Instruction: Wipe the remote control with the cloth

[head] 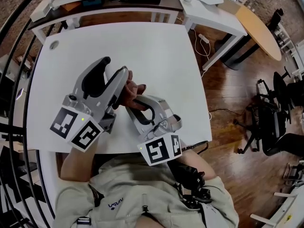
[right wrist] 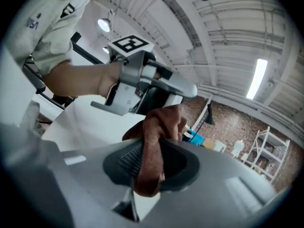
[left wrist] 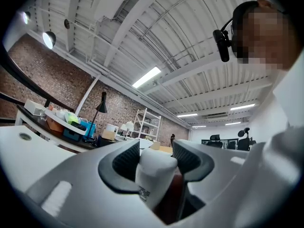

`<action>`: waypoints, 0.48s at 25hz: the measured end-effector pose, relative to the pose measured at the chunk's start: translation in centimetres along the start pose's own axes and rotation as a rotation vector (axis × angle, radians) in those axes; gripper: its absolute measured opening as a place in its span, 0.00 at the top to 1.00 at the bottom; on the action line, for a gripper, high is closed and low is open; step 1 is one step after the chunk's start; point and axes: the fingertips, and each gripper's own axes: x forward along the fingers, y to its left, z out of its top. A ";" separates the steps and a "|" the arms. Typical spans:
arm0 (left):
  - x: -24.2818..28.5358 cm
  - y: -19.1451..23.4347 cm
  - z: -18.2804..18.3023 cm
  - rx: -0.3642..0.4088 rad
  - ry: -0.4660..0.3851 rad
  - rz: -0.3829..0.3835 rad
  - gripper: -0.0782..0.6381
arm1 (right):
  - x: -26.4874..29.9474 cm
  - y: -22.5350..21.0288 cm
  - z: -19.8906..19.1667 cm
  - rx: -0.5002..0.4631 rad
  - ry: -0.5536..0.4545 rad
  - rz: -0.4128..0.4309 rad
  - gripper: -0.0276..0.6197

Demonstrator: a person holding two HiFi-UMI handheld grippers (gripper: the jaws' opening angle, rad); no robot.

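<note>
Remote control (left wrist: 154, 175), white with a small printed label on its side, stands on end between the jaws of the left gripper (left wrist: 154, 156). The two ribbed pads close on it from either side, so we read that gripper as clamped on it. In the head view we cannot make out the remote itself, because the gripper's body covers it.

Just beside the remote, low in the left gripper view, we see a dark reddish-brown patch that matches the cloth (right wrist: 156, 127). It looks to be touching the remote, though we cannot tell for sure. The right gripper (right wrist: 152, 163) has its jaws pinched together on a fold of this cloth. The bunched end rises out of them toward the left gripper, which fills the space just behind it in the right gripper view.

From above, we see both grippers angled inward, meeting tip to tip over the table's (head: 142, 46) near edge, about midway along it. The cloth is bunched between them. The person's (head: 142, 198) forearms reach in from below that edge. Past the far edge stands a cluttered desk (head: 118, 6), and wooden floor (head: 228, 94) with office chairs (head: 270, 122) lies off the right edge.
</note>
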 end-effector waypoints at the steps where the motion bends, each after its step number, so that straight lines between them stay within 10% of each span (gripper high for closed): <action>1: -0.1 0.0 0.0 0.000 0.000 0.000 0.57 | 0.3 0.1 -0.5 -0.001 0.024 0.006 0.84; 12: -0.9 -2.5 0.8 0.003 -0.020 -0.119 0.57 | 1.0 -0.8 -6.0 0.075 0.242 0.067 0.84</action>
